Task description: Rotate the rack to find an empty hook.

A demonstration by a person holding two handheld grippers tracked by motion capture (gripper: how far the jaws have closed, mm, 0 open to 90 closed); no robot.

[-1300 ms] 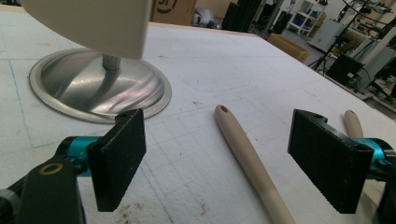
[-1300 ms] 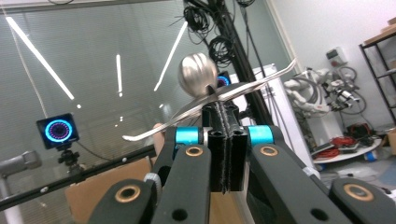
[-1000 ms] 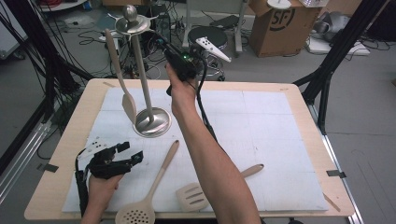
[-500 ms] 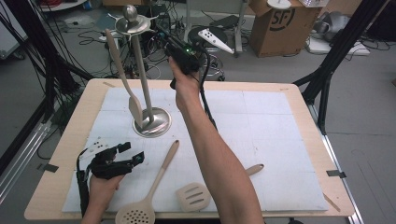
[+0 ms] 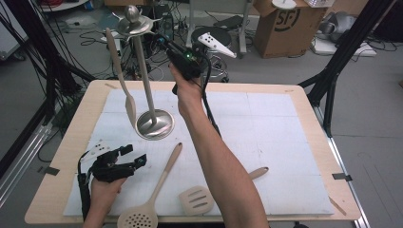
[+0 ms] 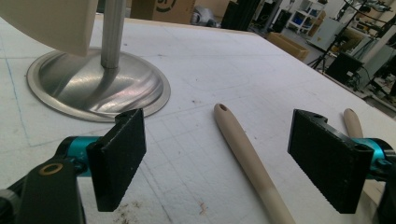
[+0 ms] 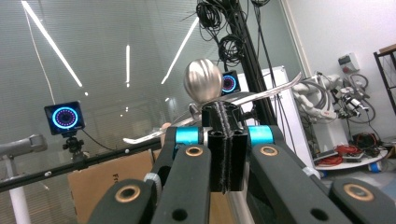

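Far left of the high view, the left gripper [image 5: 135, 155] rests low on the white mat [image 5: 285, 142], jaws spread wide with nothing between them. In the left gripper view its ribbed black pads [image 6: 119, 156] frame bare mat, with the skimmer's handle running up between them, untouched.

Just beyond stands the utensil stand [image 5: 147, 95]: a slim brushed-metal post on a round, shiny domed base, topped by a ball knob and thin curved hook arms. One cream spoon [image 5: 122, 80] hangs from a hook on the left, its bowl dangling just above the base rim. That is the sole item on the rack.

On the mat near the front edge lies a cream slotted skimmer [image 5: 152, 199], round perforated head toward the person, long smooth handle pointing at the base. Right of it, a cream slotted turner [image 5: 197, 199], its handle largely under the forearm, the tip poking out beyond.

Now the right gripper [image 5: 164, 42]: lifted high at the stand's top, jaws pressed together, nothing pinched that I can make out. In the right gripper view the closed pads [image 7: 223, 154] sit just under the ball knob [image 7: 202, 80], hook arms fanning out either side.

The mat's right half lies open, with a strip of wooden table [image 5: 328, 142] at its edge.
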